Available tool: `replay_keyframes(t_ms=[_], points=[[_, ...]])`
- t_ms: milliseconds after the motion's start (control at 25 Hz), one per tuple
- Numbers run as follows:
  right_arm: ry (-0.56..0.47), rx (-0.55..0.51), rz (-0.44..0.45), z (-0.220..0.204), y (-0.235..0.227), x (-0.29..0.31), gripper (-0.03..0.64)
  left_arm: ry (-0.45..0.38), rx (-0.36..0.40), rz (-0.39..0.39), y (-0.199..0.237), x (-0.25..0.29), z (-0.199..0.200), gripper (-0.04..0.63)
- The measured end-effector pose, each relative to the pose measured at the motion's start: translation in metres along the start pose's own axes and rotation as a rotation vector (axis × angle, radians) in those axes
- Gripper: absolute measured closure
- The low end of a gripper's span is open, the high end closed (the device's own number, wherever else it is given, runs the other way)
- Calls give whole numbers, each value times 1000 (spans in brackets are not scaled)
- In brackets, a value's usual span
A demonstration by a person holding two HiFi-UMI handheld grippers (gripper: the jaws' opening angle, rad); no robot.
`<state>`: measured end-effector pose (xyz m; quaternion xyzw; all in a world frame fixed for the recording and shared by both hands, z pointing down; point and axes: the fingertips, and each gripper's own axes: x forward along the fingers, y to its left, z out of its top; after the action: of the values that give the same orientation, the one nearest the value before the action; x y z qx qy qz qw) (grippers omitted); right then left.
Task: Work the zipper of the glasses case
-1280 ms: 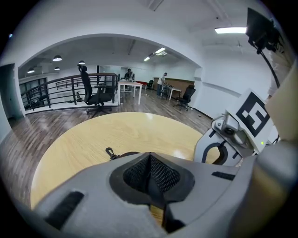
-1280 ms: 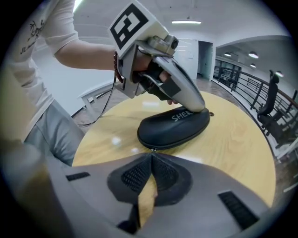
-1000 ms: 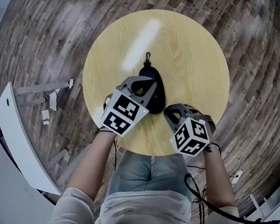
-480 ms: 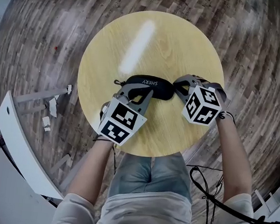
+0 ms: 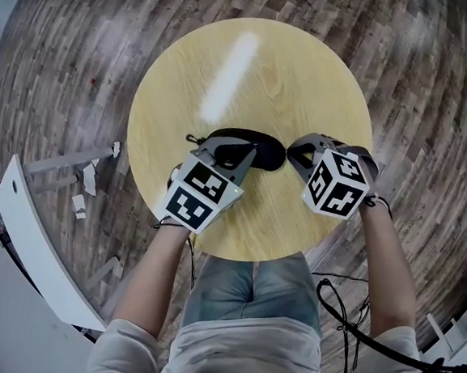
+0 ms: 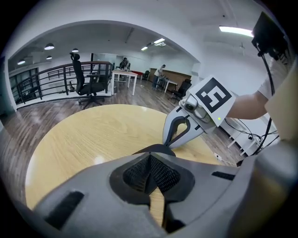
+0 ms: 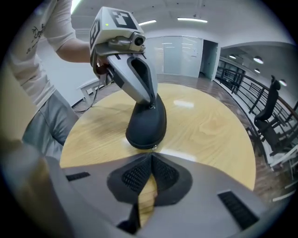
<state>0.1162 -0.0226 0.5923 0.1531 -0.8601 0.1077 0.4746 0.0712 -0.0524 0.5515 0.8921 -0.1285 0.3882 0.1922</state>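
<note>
The black glasses case lies crosswise on the round wooden table. My left gripper comes down on its middle-left part with jaws shut, and seems to pinch the top of the case. My right gripper is shut at the case's right end. In the right gripper view the small metal zipper pull sits right at my right gripper's tips. The left gripper hides the case's far end there. In the left gripper view the case shows just past the left gripper, with the right gripper behind it.
The table stands on dark plank flooring. A white board and paper scraps lie on the floor to the left. A black cable trails by the person's right arm. An office chair and desks stand far off.
The case swung from pointing away to lying crosswise. The right gripper moved up from the table's near edge to the case's right end. The left gripper stayed on the case.
</note>
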Motion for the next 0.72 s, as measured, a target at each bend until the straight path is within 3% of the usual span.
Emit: replay_keyframes(t_ms=[360,720], points=[[-55,148,-17,12,43,5,617,-42,-5,21,2,-3,-1,592],[-105,253,-62,9,51,13,609,-48,-5,25,1,-1,-3,592]])
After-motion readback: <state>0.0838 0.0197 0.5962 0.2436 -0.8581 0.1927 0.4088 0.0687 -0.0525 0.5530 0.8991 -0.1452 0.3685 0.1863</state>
